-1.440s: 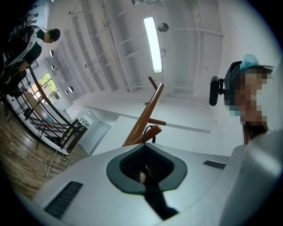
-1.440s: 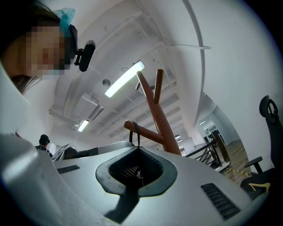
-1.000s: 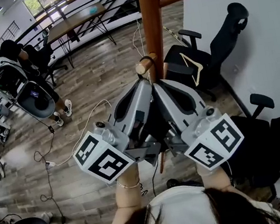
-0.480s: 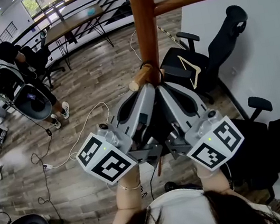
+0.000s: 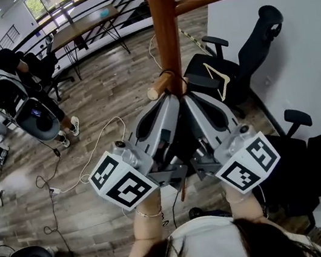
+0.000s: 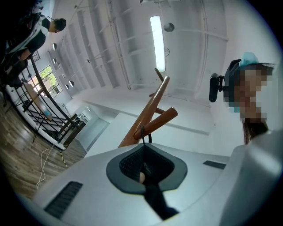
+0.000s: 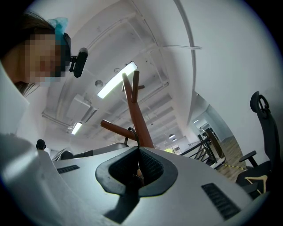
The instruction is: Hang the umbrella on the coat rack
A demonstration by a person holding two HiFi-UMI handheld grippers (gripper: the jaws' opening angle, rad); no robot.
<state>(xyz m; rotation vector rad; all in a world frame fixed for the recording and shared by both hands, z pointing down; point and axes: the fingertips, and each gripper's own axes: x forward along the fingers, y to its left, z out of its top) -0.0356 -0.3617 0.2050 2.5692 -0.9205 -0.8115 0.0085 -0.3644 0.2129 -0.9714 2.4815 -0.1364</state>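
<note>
Wooden floor (image 5: 100, 98) below, coat rack (image 5: 165, 25) close ahead. Holds umbrella (image 6: 154, 201) between left gripper (image 6: 143, 152) and right gripper (image 7: 138, 154), jaws pressed together on its strap (image 6: 143, 134), looped over peg (image 6: 161, 120). Seems light, strap soft and thin; better pinched low on it.

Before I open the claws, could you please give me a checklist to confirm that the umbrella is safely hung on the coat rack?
1. The thin black strap loop goes around the lower wooden peg of the brown wooden coat rack: ok.
2. The loop sits near the post, away from the peg's free tip: ok.
3. The left claw is shut on the dark folded umbrella: ok.
4. The right claw is shut on the same umbrella: ok.
5. The strap is taut and already carries the weight: cannot tell.
6. There is free hanging space below, beside the black office chair: cannot tell.
</note>
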